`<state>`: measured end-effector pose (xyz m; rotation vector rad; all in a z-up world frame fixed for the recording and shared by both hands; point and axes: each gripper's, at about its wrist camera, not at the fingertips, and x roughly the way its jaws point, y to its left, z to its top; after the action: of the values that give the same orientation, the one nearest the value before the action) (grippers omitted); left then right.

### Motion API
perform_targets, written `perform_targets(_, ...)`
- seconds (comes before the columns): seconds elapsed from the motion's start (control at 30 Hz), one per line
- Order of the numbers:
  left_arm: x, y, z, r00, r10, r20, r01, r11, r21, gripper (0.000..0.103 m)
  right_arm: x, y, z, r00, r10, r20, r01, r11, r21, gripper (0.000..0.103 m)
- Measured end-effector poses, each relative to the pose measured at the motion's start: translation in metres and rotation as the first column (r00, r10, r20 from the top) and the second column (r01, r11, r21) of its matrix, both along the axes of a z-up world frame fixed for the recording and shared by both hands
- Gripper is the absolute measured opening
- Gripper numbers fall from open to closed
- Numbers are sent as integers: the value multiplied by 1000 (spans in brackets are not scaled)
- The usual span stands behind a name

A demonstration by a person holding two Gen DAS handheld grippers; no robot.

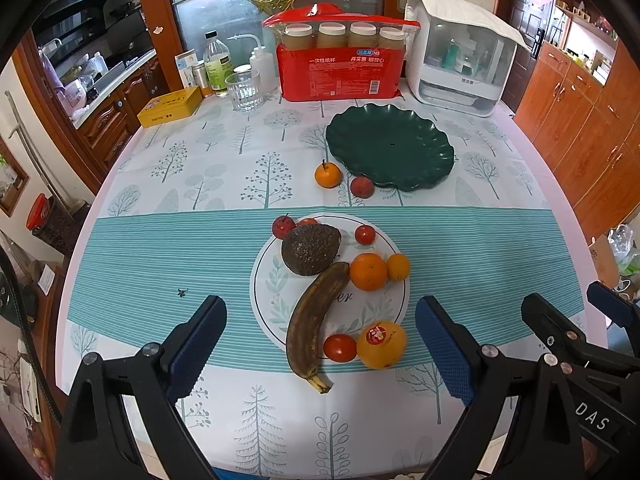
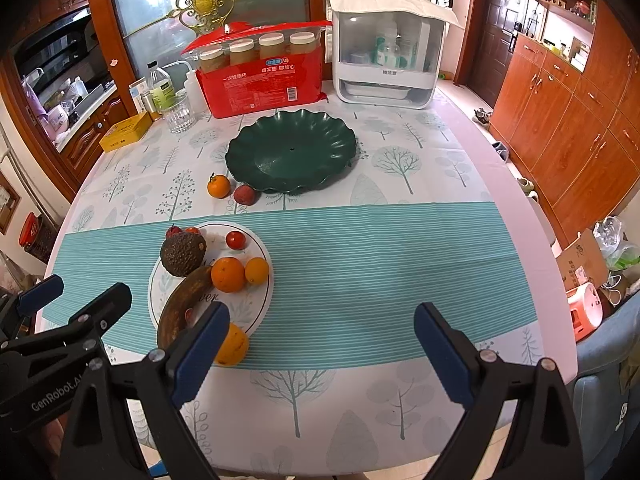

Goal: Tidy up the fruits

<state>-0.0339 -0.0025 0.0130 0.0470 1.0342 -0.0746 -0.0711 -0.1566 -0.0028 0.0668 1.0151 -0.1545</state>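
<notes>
A brown banana, a dark avocado, oranges and small tomatoes lie on and around a round white mat. A stickered orange sits at its near edge. Beyond it an empty dark green scalloped plate stands with a tangerine and a red lychee beside it. My left gripper hovers open over the near fruit. To the right, my right gripper is open over bare tablecloth, its left finger hiding part of an orange.
At the table's far edge stand a red pack of paper cups, a white appliance, a glass, bottles and a yellow tin. Wooden cabinets line the right; a blue chair is near right.
</notes>
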Motion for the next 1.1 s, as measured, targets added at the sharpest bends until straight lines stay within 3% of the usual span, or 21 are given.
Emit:
perform_targets(0.5,4,-1,4,1000,22,6,-22,1000,11,94,4,-8,-2,999,33,6,-34,999,17,94)
perform_targets(1.1,-1,-2,-13,997,77,-26,-77,997,5,94,10,-8,-12,993,121,-2,-120,992,34,91)
